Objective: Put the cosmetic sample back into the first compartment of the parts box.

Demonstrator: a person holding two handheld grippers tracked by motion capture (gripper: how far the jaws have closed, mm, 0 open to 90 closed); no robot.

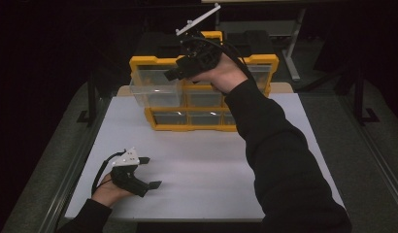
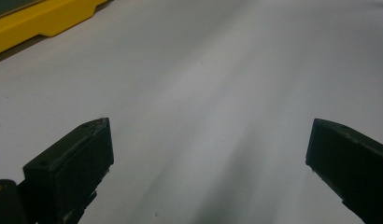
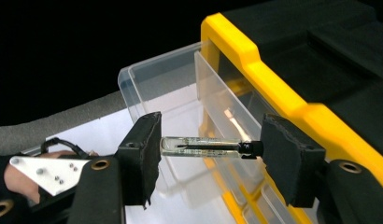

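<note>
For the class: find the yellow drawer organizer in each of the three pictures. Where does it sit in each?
High view: yellow drawer organizer at top centre, behind the right gripper.
Left gripper view: its yellow edge in the top left corner.
Right gripper view: its frame runs down the right.
Shared landmark: white table.

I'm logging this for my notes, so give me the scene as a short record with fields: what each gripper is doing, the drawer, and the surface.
right gripper: shut on a small clear vial with a black cap, held end to end over the drawer
left gripper: open, nothing between the jaws, low over the white table
drawer: clear, pulled out of the yellow organizer
drawer contents: cannot tell
</note>
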